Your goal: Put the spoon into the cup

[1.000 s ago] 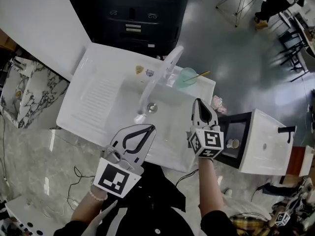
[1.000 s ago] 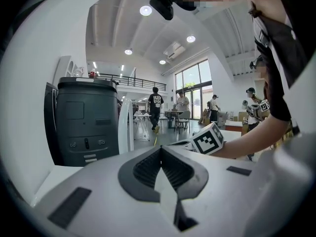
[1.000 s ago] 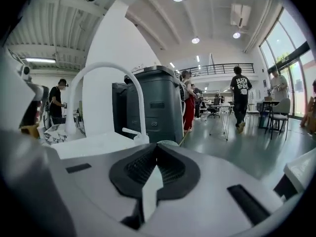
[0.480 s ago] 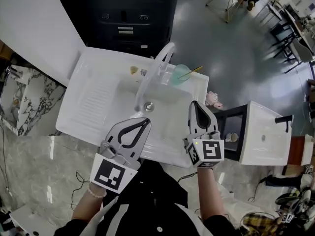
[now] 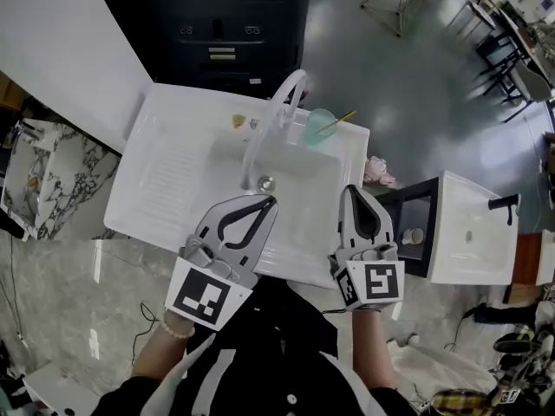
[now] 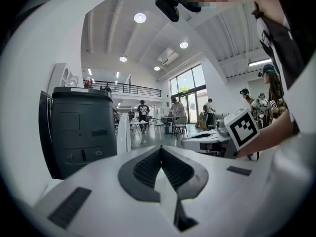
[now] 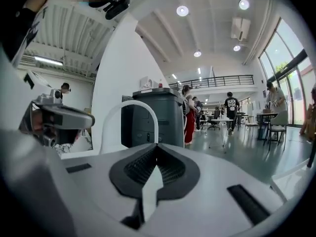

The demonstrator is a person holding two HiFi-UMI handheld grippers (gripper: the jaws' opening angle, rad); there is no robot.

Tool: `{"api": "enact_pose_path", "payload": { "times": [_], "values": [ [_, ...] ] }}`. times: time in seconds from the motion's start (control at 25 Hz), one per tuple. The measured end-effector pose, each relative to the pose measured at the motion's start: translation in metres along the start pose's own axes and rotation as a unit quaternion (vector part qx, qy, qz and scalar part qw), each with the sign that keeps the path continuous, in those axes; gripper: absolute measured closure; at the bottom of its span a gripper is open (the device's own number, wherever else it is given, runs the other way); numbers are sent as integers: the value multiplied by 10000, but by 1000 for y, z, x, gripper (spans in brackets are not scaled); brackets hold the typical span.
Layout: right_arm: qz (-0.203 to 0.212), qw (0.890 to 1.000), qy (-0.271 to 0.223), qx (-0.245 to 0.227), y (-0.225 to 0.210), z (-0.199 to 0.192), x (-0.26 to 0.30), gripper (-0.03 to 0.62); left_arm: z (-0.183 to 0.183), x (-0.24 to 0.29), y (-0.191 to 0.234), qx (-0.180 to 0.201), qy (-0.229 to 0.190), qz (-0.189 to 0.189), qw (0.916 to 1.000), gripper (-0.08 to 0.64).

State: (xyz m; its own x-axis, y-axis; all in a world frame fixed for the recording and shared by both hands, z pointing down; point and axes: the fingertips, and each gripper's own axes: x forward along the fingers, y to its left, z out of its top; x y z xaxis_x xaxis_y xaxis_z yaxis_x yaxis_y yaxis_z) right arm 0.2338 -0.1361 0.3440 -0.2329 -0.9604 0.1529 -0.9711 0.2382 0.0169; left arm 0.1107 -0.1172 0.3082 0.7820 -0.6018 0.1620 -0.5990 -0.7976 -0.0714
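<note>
A pale green cup (image 5: 321, 128) stands on the sink's far right corner, and a gold-handled spoon (image 5: 344, 117) leans out of it. Both grippers hover over the sink's near rim, well short of the cup. My left gripper (image 5: 267, 201) is shut and holds nothing; in its own view the pads (image 6: 160, 151) meet. My right gripper (image 5: 351, 191) is also shut and empty, its pads (image 7: 157, 148) together. The cup is in neither gripper view.
The white sink (image 5: 173, 172) has a ribbed drainboard at left, a drain (image 5: 266, 183) and a curved white faucet (image 5: 279, 111). A dark cabinet (image 5: 234, 24) stands behind it. A pink object (image 5: 378, 170) and a white unit (image 5: 473, 241) lie to the right.
My right gripper has drawn back from the cup toward the person's body and risen. The left gripper has kept its place. The cup and spoon have not moved.
</note>
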Motion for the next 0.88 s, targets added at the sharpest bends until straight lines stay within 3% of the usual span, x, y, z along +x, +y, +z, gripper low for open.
{"api": "enact_pose_path", "payload": {
  "times": [0.24,0.88],
  "values": [
    [-78,9997,-218,-41,1,18,-11,591,7,1,-6,254,-61,-114,9996,563],
    [260,9992,-257,-186,27,27,-19,592,11,-2,-5,320,-120,-161,9993,563]
  ]
}}
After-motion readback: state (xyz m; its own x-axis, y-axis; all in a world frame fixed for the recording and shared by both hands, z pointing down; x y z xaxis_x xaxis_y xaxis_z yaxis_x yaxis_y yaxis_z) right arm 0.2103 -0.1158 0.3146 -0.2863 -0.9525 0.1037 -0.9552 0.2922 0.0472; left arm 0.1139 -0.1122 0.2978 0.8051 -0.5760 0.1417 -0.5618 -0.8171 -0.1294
